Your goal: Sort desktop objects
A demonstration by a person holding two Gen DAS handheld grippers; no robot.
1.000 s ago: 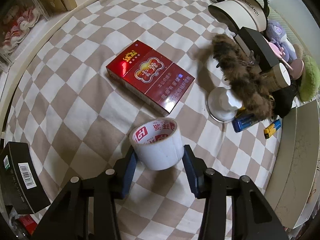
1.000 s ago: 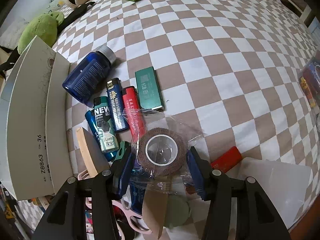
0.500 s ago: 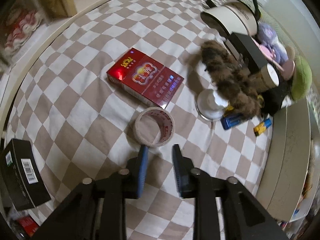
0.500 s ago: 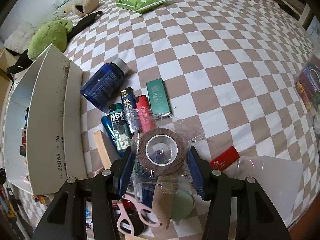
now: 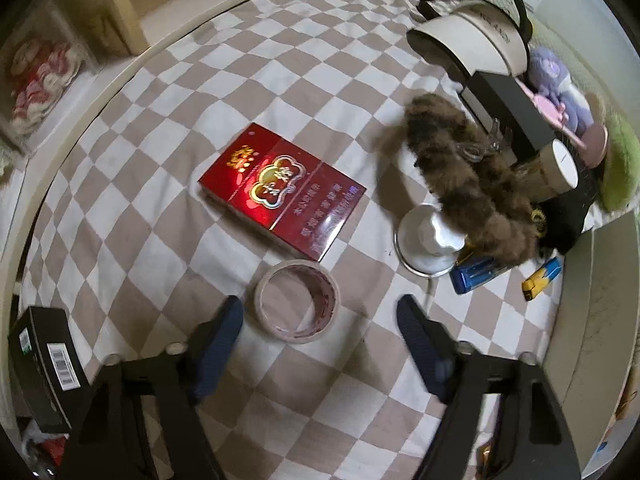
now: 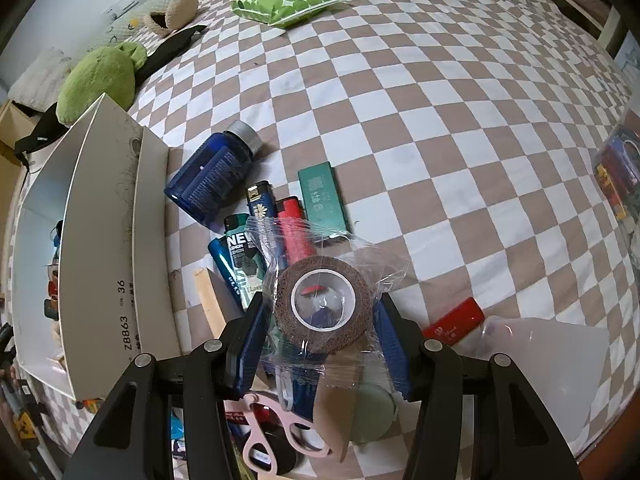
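Clear tape roll (image 5: 297, 301) laid flat on checkered bedspread (image 5: 132, 216), left hand-held gripper (image 5: 318, 317) opening around it, untouched, red carton (image 5: 282, 190) at twelve o'clock, brown wrapped tape roll (image 6: 323, 303) clamped by right hand-held gripper (image 6: 320, 330)

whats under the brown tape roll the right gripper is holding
The brown tape roll, in a clear wrapper, is clamped in the right gripper above a pile: lighters, pink scissors, a green round piece. Whatever lies directly beneath is covered.
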